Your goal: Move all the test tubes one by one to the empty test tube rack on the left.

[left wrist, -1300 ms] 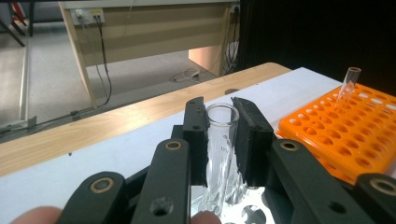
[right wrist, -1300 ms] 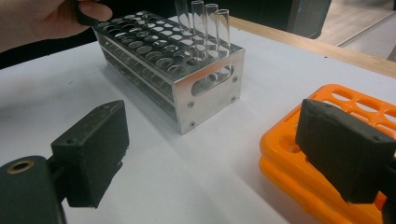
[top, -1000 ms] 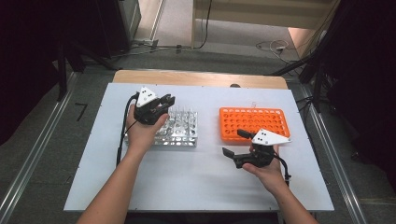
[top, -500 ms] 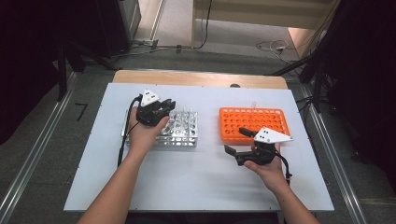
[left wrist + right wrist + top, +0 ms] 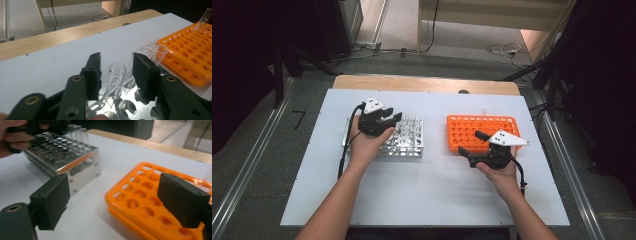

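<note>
Surface (image 5: pixel 427 200): white board on a wooden top; both racks sit on its far half, well apart from each other.
Orange rack (image 5: pixel 472 131): plastic grid of round holes, toward 3 o'clock on the surface. One clear tube stands tilted at its far edge, seen in the left gripper view (image 5: pixel 203 20).
Metal rack (image 5: pixel 409 137): shiny silver block with rows of round holes, toward 9 o'clock. Side wall mirrors the orange rack in the right gripper view (image 5: pixel 75 167).
Glass tubes: a few clear, empty tubes stand upright in the metal rack's far corner.
Left tool (image 5: pixel 388 121): hangs over the metal rack's near-left part, pointing toward 2 o'clock. Jaws partly apart, gripping nothing.
Tube between jaws (image 5: pixel 116 77): one upright tube stands in the gap of the left tool, just beyond the pads, touching neither as far as I can tell. Two more rims (image 5: pixel 153 51) sit past the right-hand pad.
Right tool (image 5: pixel 472 146): at the orange rack's near edge, pointing toward 10 o'clock. Jaws wide apart, empty; the rack's near corner lies below the gap in the right gripper view (image 5: pixel 130 202).
Change since a second ago: left tool has shifted slightly nearer over the metal rack; right tool and both racks are much as they were.
</note>
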`<action>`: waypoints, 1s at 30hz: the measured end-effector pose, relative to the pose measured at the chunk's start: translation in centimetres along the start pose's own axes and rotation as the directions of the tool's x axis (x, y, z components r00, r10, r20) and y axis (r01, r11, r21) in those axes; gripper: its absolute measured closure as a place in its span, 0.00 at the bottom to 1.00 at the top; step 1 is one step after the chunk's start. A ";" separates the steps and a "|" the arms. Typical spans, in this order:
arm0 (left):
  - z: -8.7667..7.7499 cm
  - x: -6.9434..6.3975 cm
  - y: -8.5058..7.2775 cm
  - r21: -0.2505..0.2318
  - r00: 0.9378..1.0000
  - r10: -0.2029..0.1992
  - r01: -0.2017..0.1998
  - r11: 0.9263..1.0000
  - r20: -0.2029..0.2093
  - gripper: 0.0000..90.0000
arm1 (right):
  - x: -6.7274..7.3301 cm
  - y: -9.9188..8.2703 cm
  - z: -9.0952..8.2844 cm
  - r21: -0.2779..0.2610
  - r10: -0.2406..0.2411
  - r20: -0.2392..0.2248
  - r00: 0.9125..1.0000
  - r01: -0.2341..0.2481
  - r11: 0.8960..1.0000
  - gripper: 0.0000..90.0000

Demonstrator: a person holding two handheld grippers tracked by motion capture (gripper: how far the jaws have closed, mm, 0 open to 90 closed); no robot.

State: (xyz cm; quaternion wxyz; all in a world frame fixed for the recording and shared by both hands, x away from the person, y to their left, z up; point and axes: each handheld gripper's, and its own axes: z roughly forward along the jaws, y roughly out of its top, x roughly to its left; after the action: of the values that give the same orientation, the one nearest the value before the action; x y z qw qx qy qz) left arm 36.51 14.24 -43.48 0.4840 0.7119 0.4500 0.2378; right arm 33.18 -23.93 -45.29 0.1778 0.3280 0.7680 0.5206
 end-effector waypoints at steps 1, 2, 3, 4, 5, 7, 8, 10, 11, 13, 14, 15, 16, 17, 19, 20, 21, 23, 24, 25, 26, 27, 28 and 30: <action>-0.2 0.0 0.0 -0.008 1.000 -0.001 0.001 1.000 0.002 0.56 | -0.4 0.0 0.1 0.003 0.015 0.022 1.000 -0.015 1.000 0.14; -0.4 -0.1 0.0 -0.016 1.000 0.000 0.000 1.000 0.006 0.52 | -1.0 0.0 0.2 0.006 0.027 0.044 0.999 -0.027 1.000 0.16; -0.7 -0.1 0.0 -0.028 1.000 -0.002 0.002 1.000 0.013 0.47 | -1.6 0.0 0.4 0.012 0.039 0.067 0.997 -0.040 0.999 0.18; -1.0 -0.2 0.0 -0.038 1.000 -0.002 0.003 0.999 0.019 0.42 | -2.1 0.0 0.6 0.018 0.050 0.093 0.994 -0.052 0.998 0.20; -1.3 -0.4 0.0 -0.051 1.000 -0.008 0.009 0.999 0.028 0.38 | -2.7 0.0 0.8 0.022 0.055 0.121 0.991 -0.059 0.998 0.22; -1.9 -0.7 -0.1 -0.067 0.999 -0.003 0.007 0.998 0.050 0.32 | -3.8 0.1 1.1 0.035 0.076 0.170 0.982 -0.083 0.996 0.25; -2.1 -1.0 -0.2 -0.073 0.998 0.001 0.003 0.997 0.058 0.29 | -4.4 0.2 1.2 0.036 0.081 0.183 0.980 -0.089 0.995 0.26; -2.7 -1.6 -0.4 -0.084 0.997 0.015 -0.009 0.996 0.073 0.22 | -5.2 0.4 1.5 0.042 0.099 0.211 0.972 -0.111 0.993 0.31; -3.0 -1.9 -0.6 -0.093 0.996 0.015 -0.007 0.996 0.083 0.19 | -5.6 0.6 1.8 0.048 0.103 0.216 0.971 -0.116 0.992 0.32; -3.5 -2.5 -0.9 -0.099 0.994 0.024 -0.014 0.995 0.104 0.14 | -6.1 0.7 2.2 0.055 0.102 0.232 0.967 -0.117 0.992 0.37; -3.7 -2.8 -1.1 -0.104 0.993 0.026 -0.014 0.994 0.118 0.12 | -6.3 0.8 2.5 0.061 0.096 0.243 0.965 -0.114 0.992 0.39; -4.0 -3.1 -1.3 -0.106 0.991 0.036 -0.022 0.994 0.130 0.11 | -6.5 0.8 2.8 0.074 0.099 0.255 0.962 -0.122 0.990 0.41; -4.2 -3.5 -1.4 -0.106 0.989 0.045 -0.031 0.994 0.138 0.09 | -6.6 0.8 3.1 0.085 0.100 0.265 0.959 -0.126 0.988 0.45; -4.4 -3.9 -1.6 -0.108 0.988 0.052 -0.036 0.993 0.145 0.07 | -6.8 0.8 3.4 0.089 0.102 0.272 0.957 -0.130 0.987 0.47; -4.8 -4.6 -2.0 -0.103 0.984 0.066 -0.049 0.993 0.168 0.06 | -6.9 0.8 3.9 0.090 0.114 0.280 0.953 -0.144 0.985 0.52; -5.0 -4.9 -2.2 -0.102 0.982 0.071 -0.054 0.993 0.174 0.05 | -7.0 0.8 4.1 0.097 0.115 0.286 0.951 -0.148 0.984 0.56; -5.2 -5.1 -2.3 -0.106 0.980 0.073 -0.055 0.993 0.184 0.04 | -7.1 0.8 4.3 0.102 0.116 0.295 0.949 -0.152 0.983 0.59; -5.5 -5.7 -2.6 -0.105 0.978 0.084 -0.064 0.992 0.194 0.04 | -7.0 0.9 4.5 0.105 0.115 0.311 0.943 -0.155 0.982 0.65; -5.6 -5.9 -2.7 -0.105 0.976 0.087 -0.067 0.992 0.199 0.04 | -7.0 0.9 4.6 0.112 0.112 0.321 0.940 -0.155 0.982 0.67; -5.7 -6.0 -2.8 -0.106 0.974 0.089 -0.069 0.992 0.206 0.04 | -7.0 0.9 4.6 0.121 0.116 0.329 0.937 -0.164 0.979 0.70; -5.8 -6.2 -2.9 -0.110 0.974 0.089 -0.067 0.992 0.210 0.04 | -7.0 0.8 4.7 0.129 0.110 0.340 0.934 -0.162 0.978 0.72; -5.8 -6.3 -3.0 -0.110 0.973 0.089 -0.067 0.992 0.211 0.04 | -7.0 0.8 4.8 0.138 0.104 0.352 0.930 -0.162 0.977 0.74; -5.8 -6.4 -3.0 -0.107 0.973 0.089 -0.067 0.992 0.214 0.04 | -7.0 0.8 4.8 0.140 0.100 0.358 0.928 -0.159 0.977 0.78; -5.8 -6.5 -3.0 -0.105 0.973 0.092 -0.071 0.992 0.213 0.04 | -6.9 0.8 4.8 0.147 0.094 0.360 0.928 -0.156 0.977 0.81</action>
State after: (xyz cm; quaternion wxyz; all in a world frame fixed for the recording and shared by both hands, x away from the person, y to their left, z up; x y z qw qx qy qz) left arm 27.68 11.71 -43.17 0.5538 0.7273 0.3529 0.1997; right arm 41.36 -25.25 -46.94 0.2492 0.4782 0.7437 0.3950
